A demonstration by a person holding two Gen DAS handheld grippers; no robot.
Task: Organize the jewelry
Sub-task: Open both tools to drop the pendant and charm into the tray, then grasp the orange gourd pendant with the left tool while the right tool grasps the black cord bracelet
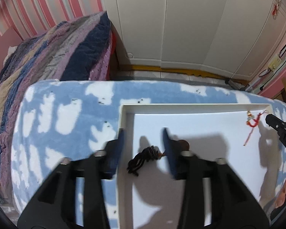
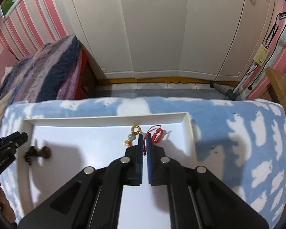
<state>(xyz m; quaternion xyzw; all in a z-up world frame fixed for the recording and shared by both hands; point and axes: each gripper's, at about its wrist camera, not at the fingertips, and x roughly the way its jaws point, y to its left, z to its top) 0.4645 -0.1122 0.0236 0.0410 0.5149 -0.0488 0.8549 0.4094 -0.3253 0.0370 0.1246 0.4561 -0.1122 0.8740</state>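
Note:
A white shallow tray (image 1: 124, 118) lies on a blue-and-white blanket. A black cord necklace (image 1: 145, 157) with a brown bead pendant (image 1: 184, 144) lies in the tray between the open fingers of my left gripper (image 1: 143, 133), which hovers over the tray's left edge. In the right wrist view my right gripper (image 2: 145, 139) is shut on the red cord (image 2: 157, 134) of a charm with a gold ring (image 2: 136, 128) and a green bead, near the tray's (image 2: 188, 131) far right corner. The black necklace (image 2: 31, 153) shows at left beside the left gripper (image 2: 19, 137).
The tray sits on a blue cloud-pattern blanket (image 1: 66, 114). A bed with a striped purple quilt (image 1: 57, 51) lies at left. White wardrobe doors (image 1: 181, 22) stand behind. A wooden edge (image 2: 280, 87) and a stand with cables (image 2: 232, 91) are at right.

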